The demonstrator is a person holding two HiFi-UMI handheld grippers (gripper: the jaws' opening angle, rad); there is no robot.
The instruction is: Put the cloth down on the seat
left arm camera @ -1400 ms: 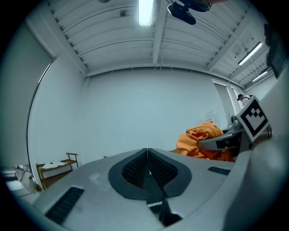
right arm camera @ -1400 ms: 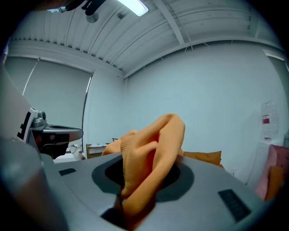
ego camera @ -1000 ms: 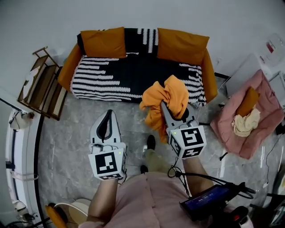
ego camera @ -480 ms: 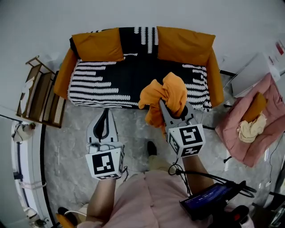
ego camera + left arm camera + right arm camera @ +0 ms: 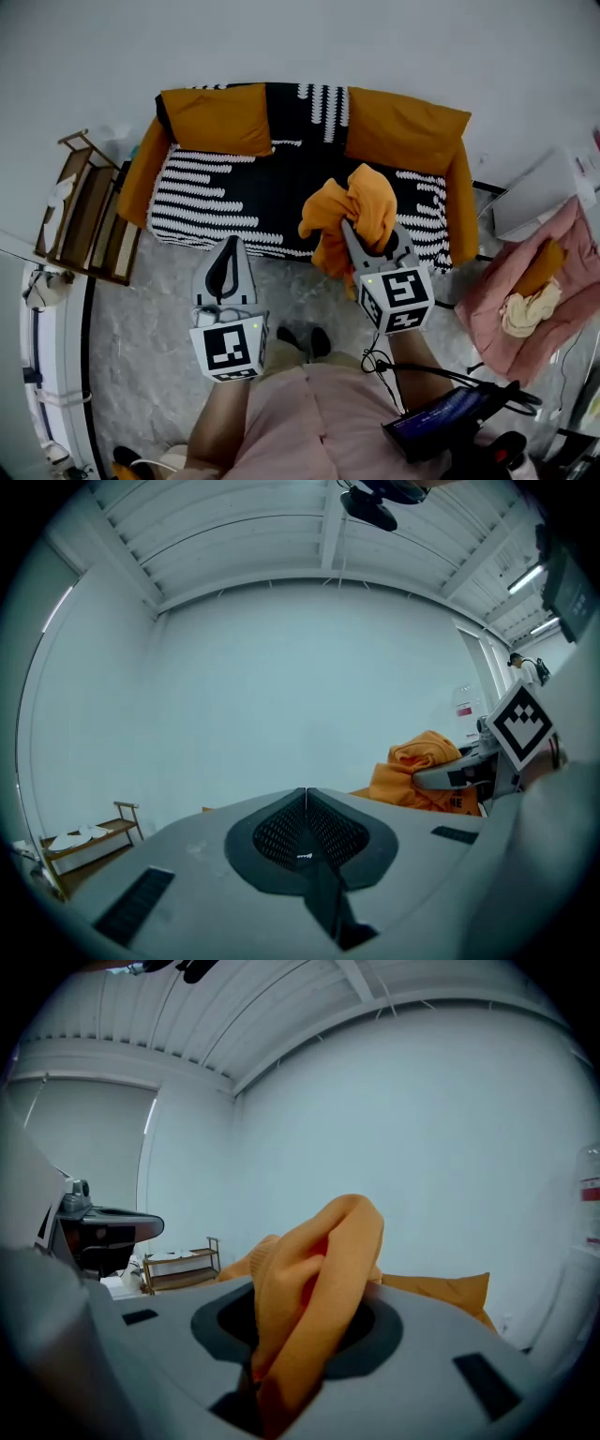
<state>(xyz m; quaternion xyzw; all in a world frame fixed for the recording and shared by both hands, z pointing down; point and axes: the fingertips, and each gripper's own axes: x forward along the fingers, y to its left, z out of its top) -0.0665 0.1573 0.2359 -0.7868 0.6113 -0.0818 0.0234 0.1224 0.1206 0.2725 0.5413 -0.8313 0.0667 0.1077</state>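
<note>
Item: right tool (image 5: pixel 368 234), jaws pinching a bunched orange cloth (image 5: pixel 356 202); in the right gripper view the fabric (image 5: pixel 319 1269) fills the gap between the jaws of this tool (image 5: pixel 305 1335) and rises out of it in a thick fold. Item: left tool (image 5: pixel 231 246), jaws pressed together on nothing (the left gripper view shows its tips (image 5: pixel 306 794) meeting along one seam), held level beside the right one and apart from the cloth. Item: cloth, carried clear of any surface, one loose end hanging below the jaws; from the head view it sits over the front edge of the seat (image 5: pixel 244 183), toward that seat's right half. Item: sofa, black with white bars, long axis running left to right across the view, two orange back cushions (image 5: pixel 216 117) along its rear. The seat lies straight ahead of and below the right tool, so the placing is judged a short forward-and-down reach by that tool alone, followed by a release. Surroundings: wooden rack (image 5: pixel 84 211) to the left, pink padded mat (image 5: pixel 562 253) to the right, both well apart from the cloth.
</note>
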